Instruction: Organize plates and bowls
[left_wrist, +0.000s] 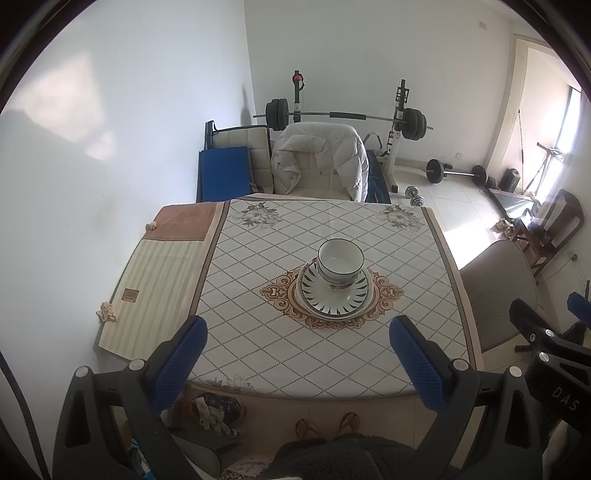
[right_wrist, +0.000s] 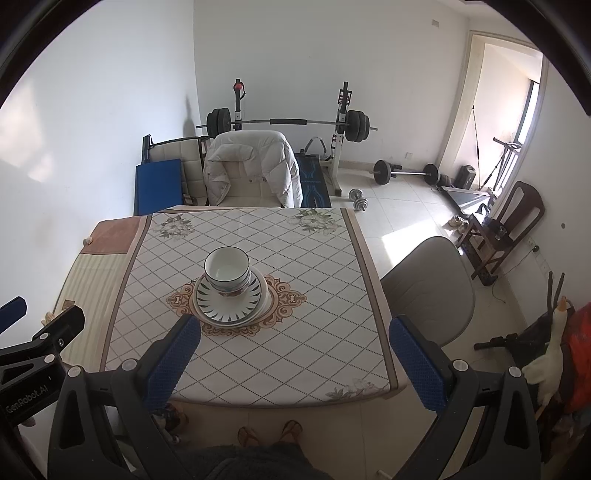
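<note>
A white bowl (left_wrist: 340, 263) with a dark rim stands nested in another bowl on a stack of plates (left_wrist: 334, 300) with a dark leaf pattern, at the middle of the table (left_wrist: 258, 332). The same bowl (right_wrist: 226, 266) and plates (right_wrist: 231, 304) show in the right wrist view. My left gripper (left_wrist: 297, 350) is open and empty, held above the table's near edge, short of the stack. My right gripper (right_wrist: 293, 350) is open and empty, held to the right of the stack and nearer to me.
The tablecloth has a diamond pattern; a striped cloth (left_wrist: 155, 280) covers the left side. A chair with a white jacket (left_wrist: 319, 158) stands behind the table, a grey chair (right_wrist: 428, 288) at its right. Weights and a barbell rack (left_wrist: 343, 118) stand by the far wall.
</note>
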